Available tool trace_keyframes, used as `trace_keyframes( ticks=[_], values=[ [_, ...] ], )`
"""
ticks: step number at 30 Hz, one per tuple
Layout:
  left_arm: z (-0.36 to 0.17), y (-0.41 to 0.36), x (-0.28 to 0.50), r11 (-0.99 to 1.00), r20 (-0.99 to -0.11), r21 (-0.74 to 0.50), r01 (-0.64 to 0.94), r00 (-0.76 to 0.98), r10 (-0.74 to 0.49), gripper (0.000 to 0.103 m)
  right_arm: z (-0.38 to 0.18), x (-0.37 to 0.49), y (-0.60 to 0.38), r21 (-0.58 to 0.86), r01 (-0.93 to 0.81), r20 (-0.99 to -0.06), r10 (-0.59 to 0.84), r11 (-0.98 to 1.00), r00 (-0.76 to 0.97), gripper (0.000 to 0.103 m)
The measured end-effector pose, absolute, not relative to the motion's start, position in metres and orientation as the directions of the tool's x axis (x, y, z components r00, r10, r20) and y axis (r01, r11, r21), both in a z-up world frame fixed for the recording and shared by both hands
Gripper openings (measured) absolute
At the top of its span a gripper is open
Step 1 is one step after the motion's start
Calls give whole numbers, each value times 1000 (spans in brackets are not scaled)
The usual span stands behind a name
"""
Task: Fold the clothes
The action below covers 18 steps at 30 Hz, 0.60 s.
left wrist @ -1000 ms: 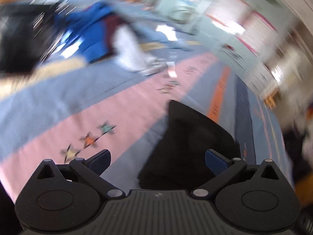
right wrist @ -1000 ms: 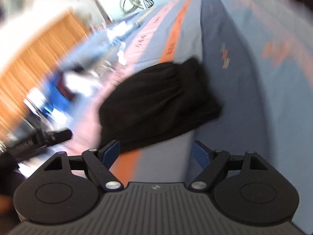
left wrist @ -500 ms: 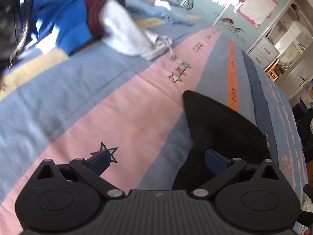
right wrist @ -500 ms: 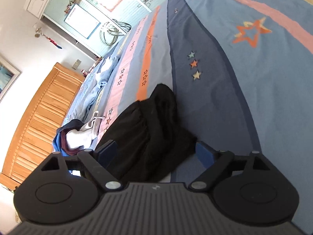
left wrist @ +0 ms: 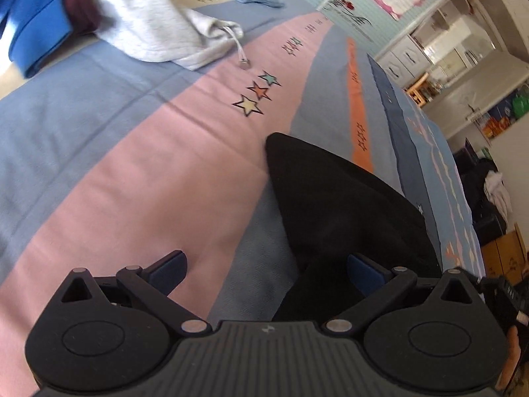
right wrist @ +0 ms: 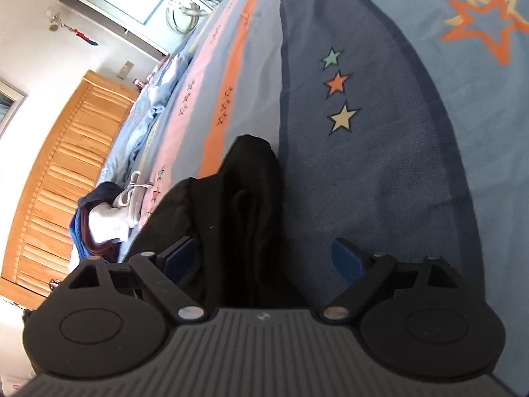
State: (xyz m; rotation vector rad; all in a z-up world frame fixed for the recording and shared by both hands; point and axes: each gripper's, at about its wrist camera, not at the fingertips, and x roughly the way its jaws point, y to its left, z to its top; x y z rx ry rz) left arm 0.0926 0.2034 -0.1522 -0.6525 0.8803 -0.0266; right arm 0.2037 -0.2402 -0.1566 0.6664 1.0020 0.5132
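Observation:
A black garment lies bunched on the striped bedspread. My left gripper hovers low over its near left edge, jaws open, with the cloth reaching between the fingers but not pinched. In the right wrist view the same black garment runs in long folds straight ahead. My right gripper stands open over its near end, the left finger over the black cloth and the right finger over bare blue bedspread.
A pile of clothes, blue, maroon and a grey hoodie with a drawstring, sits at the far left. A light blue quilt lies near the wooden headboard. White cabinets stand beyond the bed.
Both grippers have dropped lower and closer to the black garment, which now reaches between their fingers. Earlier motion blur has settled. Both stay open.

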Motion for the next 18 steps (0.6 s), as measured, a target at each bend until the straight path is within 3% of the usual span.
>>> trace_keyframes(
  ticks=[7,18],
  values=[
    [-158,200,112,791,-684,-590,-165,623,-380,102,-166,222,-228,796,-141,-506,775,589,377,96],
    [-170,192,146,698,-613,-711,-85,560,-557,102,-164,236,-211,809,-242,-473,838,536,273,101]
  ],
)
